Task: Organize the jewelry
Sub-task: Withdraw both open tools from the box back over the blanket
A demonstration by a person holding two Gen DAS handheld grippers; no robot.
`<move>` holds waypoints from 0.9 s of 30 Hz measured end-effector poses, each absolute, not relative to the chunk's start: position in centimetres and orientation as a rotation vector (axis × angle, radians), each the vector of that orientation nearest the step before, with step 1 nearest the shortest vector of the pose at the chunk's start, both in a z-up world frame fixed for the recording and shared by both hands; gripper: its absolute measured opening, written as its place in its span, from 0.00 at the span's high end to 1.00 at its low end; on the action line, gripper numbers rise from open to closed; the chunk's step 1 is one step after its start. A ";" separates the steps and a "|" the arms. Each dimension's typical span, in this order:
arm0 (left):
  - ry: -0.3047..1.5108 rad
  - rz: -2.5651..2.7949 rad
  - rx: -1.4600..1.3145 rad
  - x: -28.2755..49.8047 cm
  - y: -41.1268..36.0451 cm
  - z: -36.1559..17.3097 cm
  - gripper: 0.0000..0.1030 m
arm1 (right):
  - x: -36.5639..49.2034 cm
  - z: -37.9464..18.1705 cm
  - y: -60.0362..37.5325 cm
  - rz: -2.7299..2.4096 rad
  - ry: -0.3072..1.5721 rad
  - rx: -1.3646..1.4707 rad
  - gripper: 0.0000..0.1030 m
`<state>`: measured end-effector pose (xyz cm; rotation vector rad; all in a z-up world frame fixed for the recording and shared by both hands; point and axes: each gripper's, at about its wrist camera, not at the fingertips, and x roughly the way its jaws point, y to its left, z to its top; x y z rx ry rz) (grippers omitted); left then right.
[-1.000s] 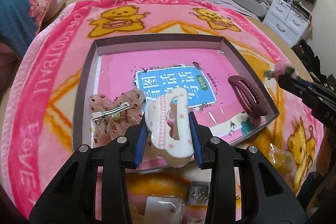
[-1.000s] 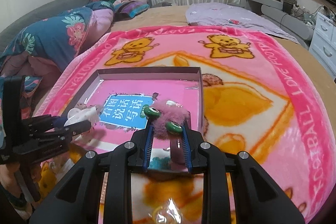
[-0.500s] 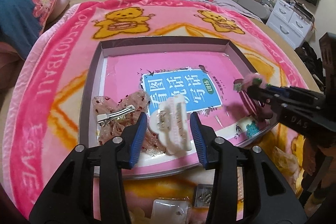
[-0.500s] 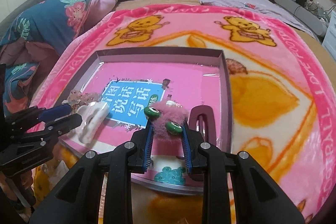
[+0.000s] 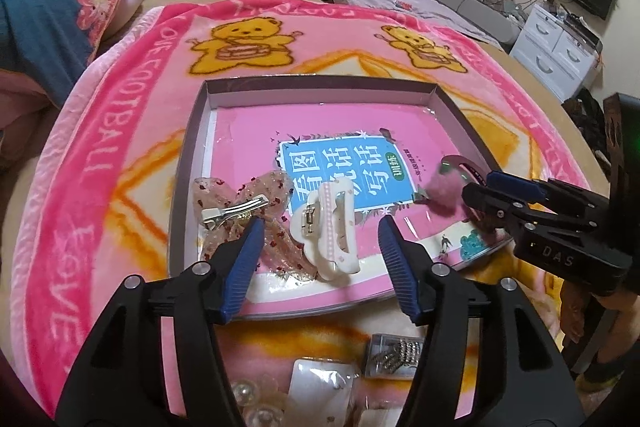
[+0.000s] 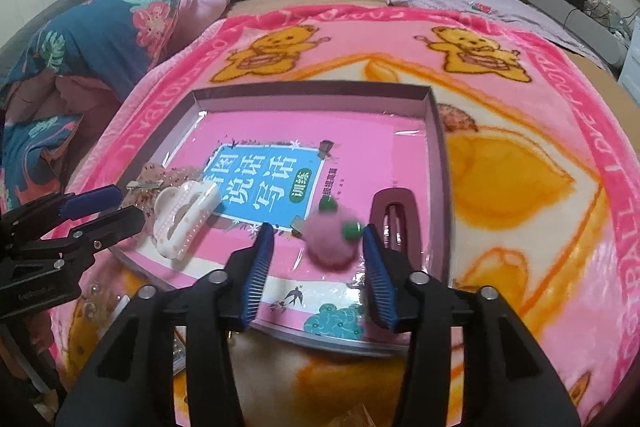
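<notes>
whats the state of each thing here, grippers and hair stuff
left gripper: jaws opening, nothing held
right gripper: jaws opening, nothing held
white claw clip: lying in tray
pink fuzzy clip: lying in tray
dark red clip: flat in tray
bow clip: flat in tray
tray: open

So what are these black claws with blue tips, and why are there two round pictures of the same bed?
No robot here: a person holds one clamp tool in each hand, each carrying a wide-angle camera looking along its fingers. One picture is from the left tool, the other from the right tool. On the pink blanket sits a shallow box. In it lie a white hair claw, a sheer bow clip, a fluffy pink piece and a dark red clip. Both tools' jaws are opening; nothing is gripped.
</notes>
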<state>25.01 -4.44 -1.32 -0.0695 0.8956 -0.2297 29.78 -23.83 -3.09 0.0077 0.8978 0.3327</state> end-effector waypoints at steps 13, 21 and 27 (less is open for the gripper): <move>0.822 -0.208 -0.129 23.4 -2.5 2.6 0.09 | 27.0 0.3 -27.3 0.273 0.763 0.098 0.25; 0.774 -0.195 -0.139 21.7 -1.7 4.7 0.09 | 25.1 2.0 -28.6 0.264 0.714 0.150 0.21; 0.749 -0.179 -0.149 20.2 -0.6 5.7 0.09 | 23.5 3.5 -29.1 0.239 0.664 0.151 0.17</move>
